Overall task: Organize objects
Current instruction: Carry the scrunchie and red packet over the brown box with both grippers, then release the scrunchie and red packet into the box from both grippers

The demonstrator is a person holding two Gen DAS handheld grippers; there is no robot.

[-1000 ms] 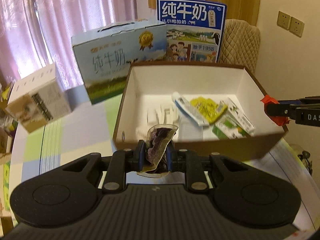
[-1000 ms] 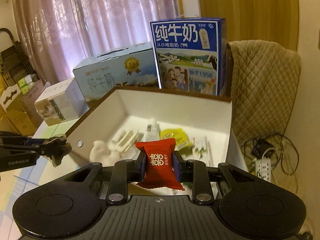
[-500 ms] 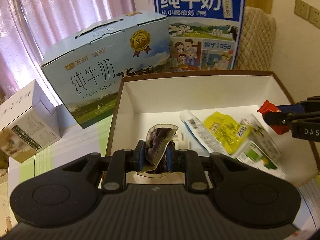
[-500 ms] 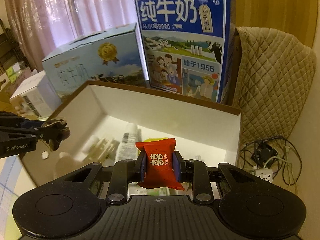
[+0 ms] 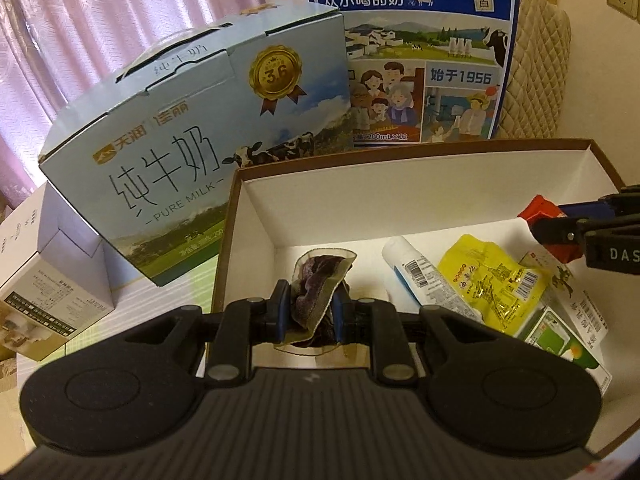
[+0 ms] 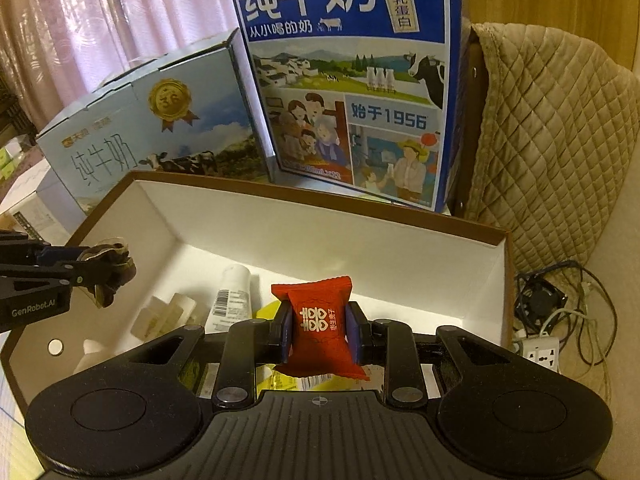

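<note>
Nearest, in the left wrist view: left gripper (image 5: 307, 312) clamped on a crumpled purple-and-tan packet (image 5: 318, 286), jaws narrowed to the packet's width, held above the near-left corner of the open white box (image 5: 400, 204). In the right wrist view: right gripper (image 6: 319, 334) pinched tight on a red candy packet (image 6: 320, 330), hanging over the middle of the same box (image 6: 320, 236).

Just beyond, on the box floor: a white tube (image 5: 416, 272), a yellow sachet (image 5: 492, 284), a green-and-white packet (image 5: 560, 336) and some pale pieces (image 6: 168, 314) toward the left wall. Both carried packets apparently clear of the floor; exact height above it not readable from these views.

Step in hand, by judgement: the drop-off, with both packets over the box and neither yet released.

Next move, likely: lowering each packet toward a bare patch of floor, then parting the jaws. Free space for the purple packet near the left corner; for the red one, toward the right wall, away from the sachet. Care needed to keep the two grippers apart, since each shows at the edge of the other's view.

Farther back, behind the box: a pale blue milk carton (image 5: 192, 148), a tall dark blue milk carton (image 6: 352, 80), a small white box (image 5: 48, 300) at far left, a quilted chair (image 6: 552, 140), pink curtains (image 5: 100, 20).
</note>
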